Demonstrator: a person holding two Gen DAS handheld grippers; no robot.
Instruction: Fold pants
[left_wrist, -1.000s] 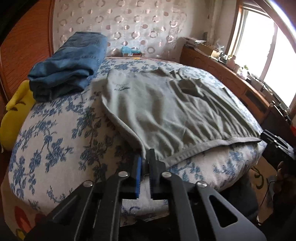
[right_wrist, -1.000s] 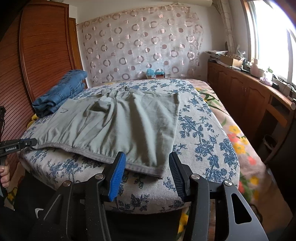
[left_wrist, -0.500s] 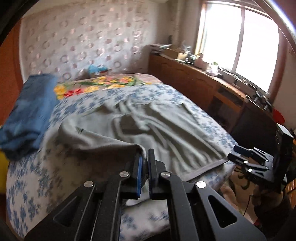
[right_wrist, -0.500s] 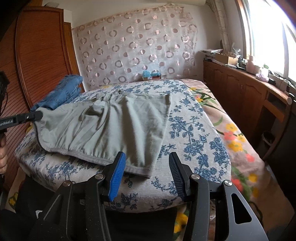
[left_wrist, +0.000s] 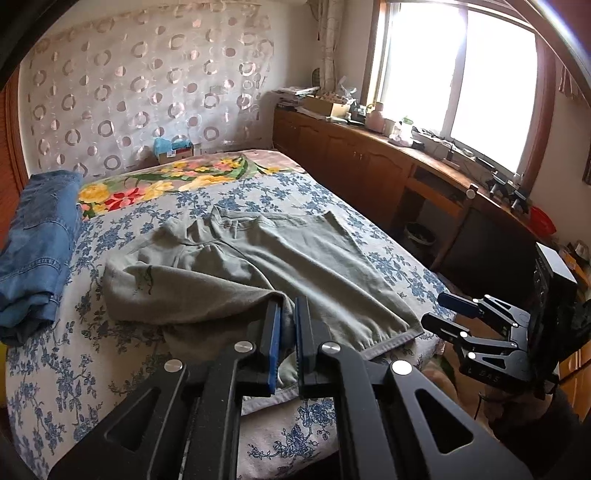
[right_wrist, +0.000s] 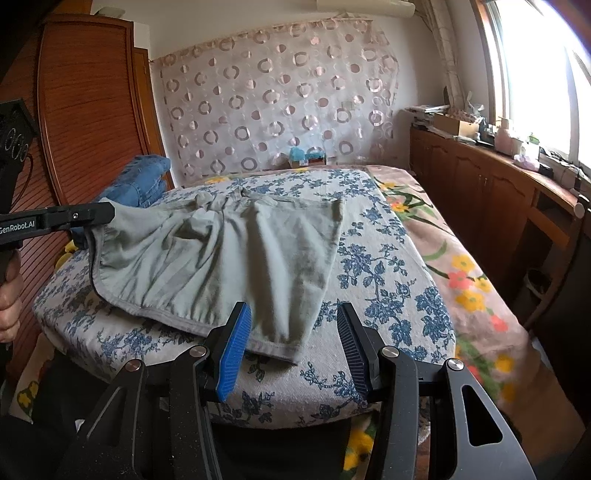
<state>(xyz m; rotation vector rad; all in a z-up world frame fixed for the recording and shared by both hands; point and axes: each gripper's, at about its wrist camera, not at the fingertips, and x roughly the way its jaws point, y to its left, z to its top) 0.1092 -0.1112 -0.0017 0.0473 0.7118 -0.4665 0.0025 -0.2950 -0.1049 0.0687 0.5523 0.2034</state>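
Grey-green pants (left_wrist: 280, 258) lie spread on the bed, also in the right wrist view (right_wrist: 236, 254). My left gripper (left_wrist: 287, 314) is shut on the pants' left corner and holds it lifted above the bed; it also shows at the left of the right wrist view (right_wrist: 107, 214), with cloth hanging from it. My right gripper (right_wrist: 293, 314) is open and empty, hovering at the bed's near edge just above the pants' right hem corner; it also shows in the left wrist view (left_wrist: 448, 310).
Folded blue jeans (left_wrist: 37, 243) lie at the bed's left side, also seen in the right wrist view (right_wrist: 144, 181). The bed (right_wrist: 388, 273) has a blue floral cover. A wooden sideboard (left_wrist: 388, 166) under the window runs along the right. A wooden wardrobe (right_wrist: 92, 110) stands left.
My left gripper has lifted the pants' left corner and carried it to the right, over the cloth. My right gripper has stayed open near the front hem.
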